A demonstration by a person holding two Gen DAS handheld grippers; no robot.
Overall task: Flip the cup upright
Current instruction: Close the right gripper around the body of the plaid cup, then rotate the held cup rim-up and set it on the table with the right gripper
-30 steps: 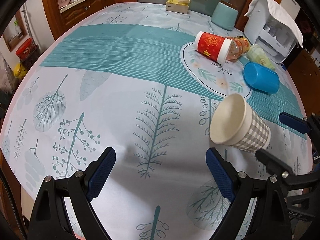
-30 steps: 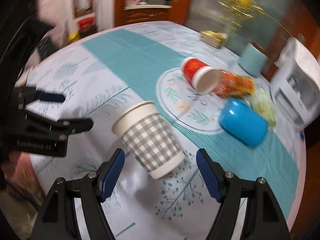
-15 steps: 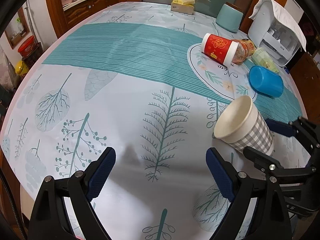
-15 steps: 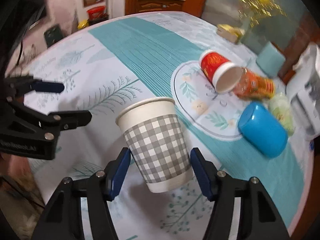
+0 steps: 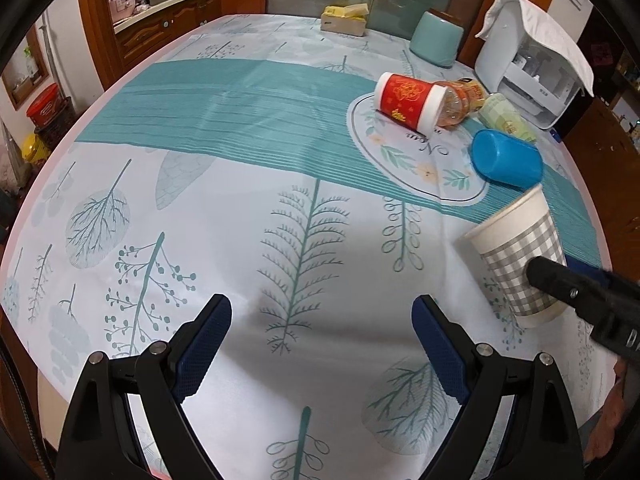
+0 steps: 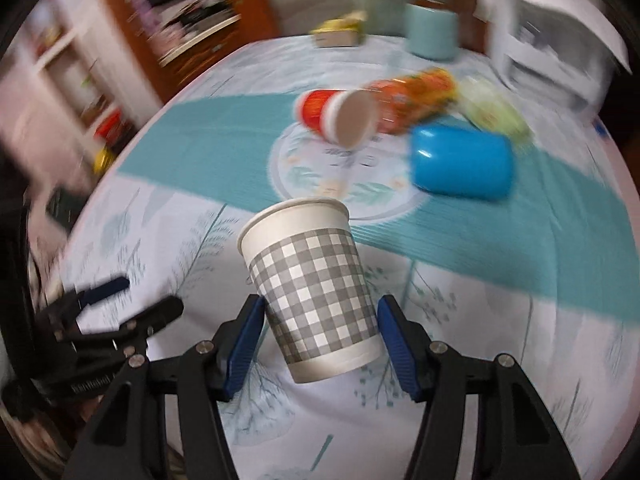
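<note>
Table: carrying everything, the round table point(image 5: 248, 240) under its leaf-print cloth is the biggest thing we see; the checked cup is over its near right part.
White appliance: a cloth-draped machine point(image 5: 532, 76) stands at the far right edge, well apart from our work.
Clutter: a blue cup point(image 5: 506, 164), a red cup point(image 5: 408, 102) and a bottle point(image 5: 460, 100) lie on their sides near the middle medallion; we leave them alone.
Left tongs: the left tongs point(image 5: 322, 352) hang wide open above bare cloth, holding nothing, well to the left of the checked cup.
Right tongs: the right tongs point(image 6: 320, 338) are closed in on the lower half of the checked cup's wall; the left pad touches the paper, while on the right we cannot tell whether a sliver of gap is left.
Checked cup: the checked cup point(image 6: 312, 288) is mouth-up and only slightly tilted, its rim leaning left in the right wrist view; whether its base touches the cloth, we cannot tell.
Progress: we judge the flip nearly done. The cup is almost upright.
Left to do: we would level it, set the base flat on the table, then open the right tongs and back away without knocking it.
</note>
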